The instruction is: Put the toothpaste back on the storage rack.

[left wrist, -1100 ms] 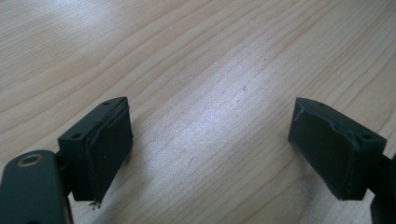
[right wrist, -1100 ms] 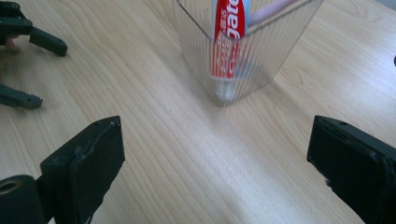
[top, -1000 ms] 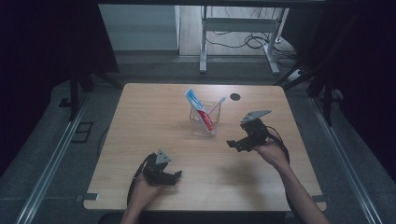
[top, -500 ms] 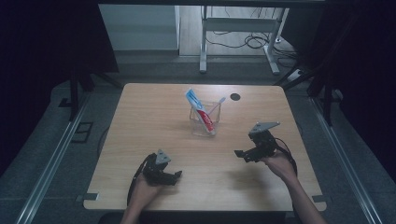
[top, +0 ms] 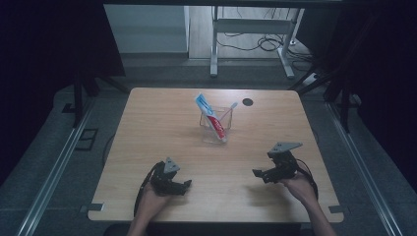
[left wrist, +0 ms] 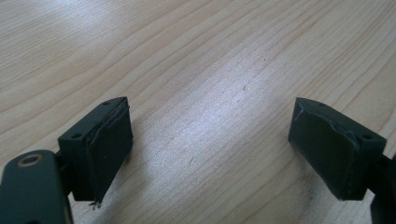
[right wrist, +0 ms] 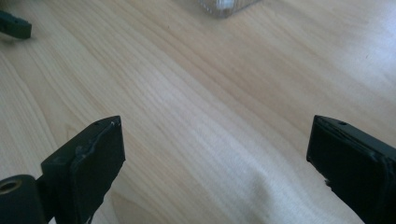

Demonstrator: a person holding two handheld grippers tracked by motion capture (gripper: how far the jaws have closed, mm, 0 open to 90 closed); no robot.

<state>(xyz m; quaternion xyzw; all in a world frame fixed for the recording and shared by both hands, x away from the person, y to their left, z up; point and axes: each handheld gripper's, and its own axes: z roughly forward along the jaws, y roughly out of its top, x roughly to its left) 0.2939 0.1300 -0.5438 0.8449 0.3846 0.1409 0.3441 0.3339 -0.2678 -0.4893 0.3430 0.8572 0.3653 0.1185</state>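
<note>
A clear plastic cup (top: 215, 127) stands near the middle of the wooden table (top: 147, 128). It holds a blue, white and red toothpaste tube (top: 210, 117) and a toothbrush (top: 227, 112), both leaning. My left gripper (top: 187, 184) rests low at the front left, open, with bare wood between its jaws (left wrist: 210, 135). My right gripper (top: 256, 173) hovers at the front right, open and empty (right wrist: 215, 154), pointing left. The cup's base (right wrist: 226, 5) shows at the top edge of the right gripper view.
A small dark round hole (top: 247, 102) sits in the table's far right part. Beyond the far edge stands a metal frame (top: 251, 34) with cables on the floor. The left gripper's tip (right wrist: 15, 25) appears at the top left of the right gripper view.
My right gripper has drawn back from beside the cup toward the front right of the table and dropped lower. The left gripper has stayed in place.
</note>
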